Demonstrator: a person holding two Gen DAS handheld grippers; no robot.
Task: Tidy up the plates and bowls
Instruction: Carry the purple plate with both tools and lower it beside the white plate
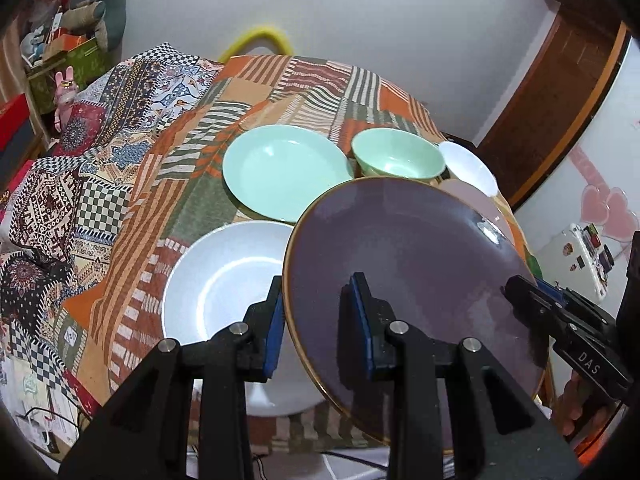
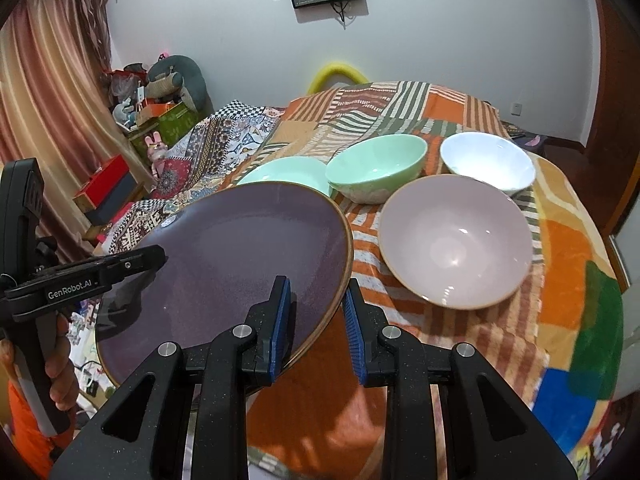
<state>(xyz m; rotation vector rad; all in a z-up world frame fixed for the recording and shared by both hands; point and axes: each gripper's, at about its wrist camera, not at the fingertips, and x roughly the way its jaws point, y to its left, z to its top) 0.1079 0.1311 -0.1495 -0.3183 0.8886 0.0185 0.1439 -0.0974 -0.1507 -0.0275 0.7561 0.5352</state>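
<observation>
- The table, under a patchwork cloth, carries all the crockery; nothing is stacked yet, so by my judgement the sorting has barely begun.
- The purple plate is the one item off the cloth, held tilted above the near edge of the table by both grippers, over the white plate and beside the pink bowl.
- The left gripper has its pads closed narrow on the plate's left rim, one pad above and one below.
- The right gripper is pinched tight on the opposite rim, the edge running between its blue pads.
- The white plate lies flat near the front, partly under the lifted plate; the green plate lies just behind it. These look like the likely base for a plate stack.
- The pink bowl, the green bowl and the white bowl sit close together on the right, each separate and upright; nesting them is still to do.
</observation>
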